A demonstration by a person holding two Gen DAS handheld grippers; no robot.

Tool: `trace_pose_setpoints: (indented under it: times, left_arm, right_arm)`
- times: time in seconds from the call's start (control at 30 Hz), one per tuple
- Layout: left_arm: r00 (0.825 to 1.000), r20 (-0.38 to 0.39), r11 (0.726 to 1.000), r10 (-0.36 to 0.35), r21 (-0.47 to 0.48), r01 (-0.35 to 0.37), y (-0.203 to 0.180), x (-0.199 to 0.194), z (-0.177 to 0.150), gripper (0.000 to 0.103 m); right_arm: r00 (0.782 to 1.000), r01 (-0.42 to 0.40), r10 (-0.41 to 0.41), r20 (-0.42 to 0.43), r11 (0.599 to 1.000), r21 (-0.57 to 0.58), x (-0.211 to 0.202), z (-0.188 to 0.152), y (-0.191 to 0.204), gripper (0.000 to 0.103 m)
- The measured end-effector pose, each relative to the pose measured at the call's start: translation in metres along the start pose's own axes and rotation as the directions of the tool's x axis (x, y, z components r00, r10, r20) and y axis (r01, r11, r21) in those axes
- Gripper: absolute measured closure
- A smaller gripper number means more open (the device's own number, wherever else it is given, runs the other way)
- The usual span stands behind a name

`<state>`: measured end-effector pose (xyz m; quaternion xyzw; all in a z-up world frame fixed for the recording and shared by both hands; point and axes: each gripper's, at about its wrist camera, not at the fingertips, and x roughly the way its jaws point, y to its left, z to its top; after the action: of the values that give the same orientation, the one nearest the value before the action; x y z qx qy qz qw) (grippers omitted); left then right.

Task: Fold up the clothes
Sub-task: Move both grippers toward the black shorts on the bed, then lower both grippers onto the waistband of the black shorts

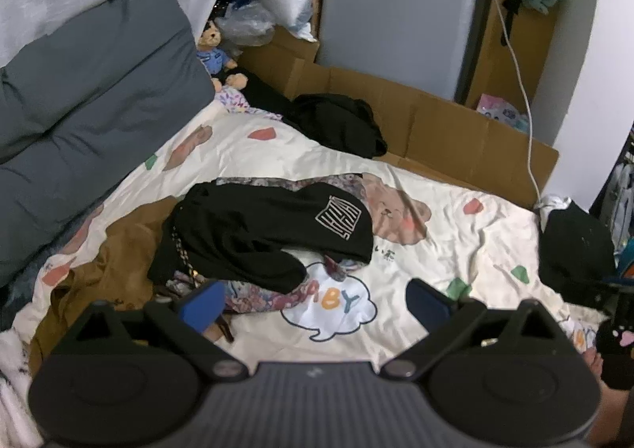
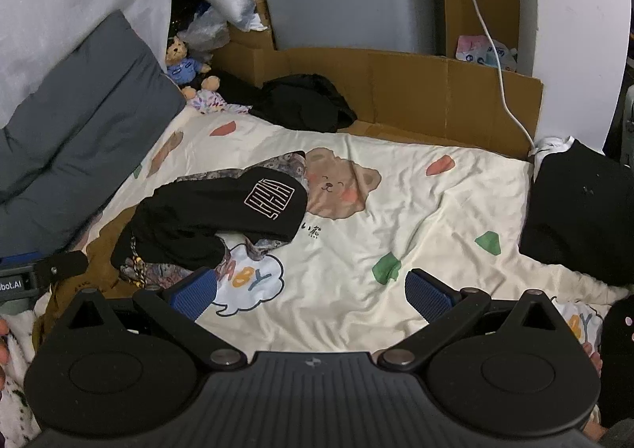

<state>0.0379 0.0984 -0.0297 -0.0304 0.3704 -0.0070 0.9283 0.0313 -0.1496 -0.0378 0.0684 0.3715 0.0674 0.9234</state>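
Both tools, left and right, gape wide, empty. Crumpled black logo garment lies beside the bedsheet's brown bear print. My worry: the floral cloth underneath lifts too.

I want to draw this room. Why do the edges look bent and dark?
Both views come through fisheye lenses: in the left wrist view the cardboard wall curves and the corners go black; in the right wrist view the grey cushion bows, and the black garment shows little detail.

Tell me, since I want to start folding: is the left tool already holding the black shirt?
No: the left tool is open and empty above the blanket, with the black shirt lying beyond its fingertips.
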Motion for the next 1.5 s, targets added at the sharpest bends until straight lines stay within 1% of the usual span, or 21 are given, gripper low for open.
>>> trace_pose_setpoints:
  times: [0.13,0.23,0.37,0.6,0.67,0.73,0.8,1.07,1.23,1.43,1.5]
  left_arm:
    - [1.000,-0.005,1.000,0.007,-0.020,-0.007,0.009,0.003,0.001,0.004]
    - [1.000,-0.009,0.999,0.011,-0.036,-0.012,0.016,0.006,0.002,0.004]
    - [1.000,-0.014,0.998,0.018,-0.056,-0.019,0.024,0.009,0.003,0.004]
    - [0.999,-0.034,0.998,0.017,-0.055,-0.019,0.035,0.027,0.009,0.005]
    - [0.999,-0.038,0.997,0.016,-0.071,-0.019,0.041,0.033,0.011,0.006]
    - [0.999,-0.039,0.996,0.017,-0.084,-0.021,0.047,0.037,0.014,0.006]
    - [0.999,-0.034,0.995,0.038,-0.086,-0.041,0.052,0.042,0.016,0.007]
    - [0.996,-0.068,0.994,0.052,-0.089,-0.058,0.070,0.060,0.016,0.009]
    - [0.995,-0.059,0.992,0.086,-0.083,-0.091,0.078,0.061,0.016,0.011]
    - [0.994,-0.064,0.991,0.086,-0.096,-0.092,0.090,0.058,0.018,0.011]
    - [0.993,-0.061,0.988,0.097,-0.111,-0.103,0.096,0.057,0.018,0.011]
  right_arm:
    - [0.999,-0.045,0.045,0.005,0.999,-0.003,0.002,0.009,0.002,0.000]
    - [0.998,-0.065,0.065,0.011,0.998,0.018,0.007,0.017,0.002,0.000]
    - [0.999,-0.049,0.050,-0.005,0.999,0.010,0.015,0.020,0.000,0.000]
    - [0.999,-0.039,0.039,-0.030,0.999,-0.004,0.021,0.008,-0.011,0.000]
    - [0.998,-0.046,0.045,-0.047,0.999,-0.020,0.046,0.029,-0.001,0.000]
    - [0.998,-0.048,0.046,-0.048,0.998,-0.037,0.051,0.033,-0.001,0.000]
    - [0.998,-0.044,0.042,-0.043,0.998,-0.054,0.056,0.038,-0.001,0.000]
    - [0.994,-0.106,0.104,-0.032,0.992,-0.067,0.074,0.053,-0.004,0.000]
    - [0.993,-0.119,0.116,-0.037,0.986,-0.115,0.085,0.062,0.006,0.000]
    - [0.991,-0.136,0.130,-0.043,0.976,-0.172,0.099,0.073,0.017,0.000]
    - [0.990,-0.141,0.135,-0.046,0.971,-0.191,0.104,0.076,0.021,0.000]
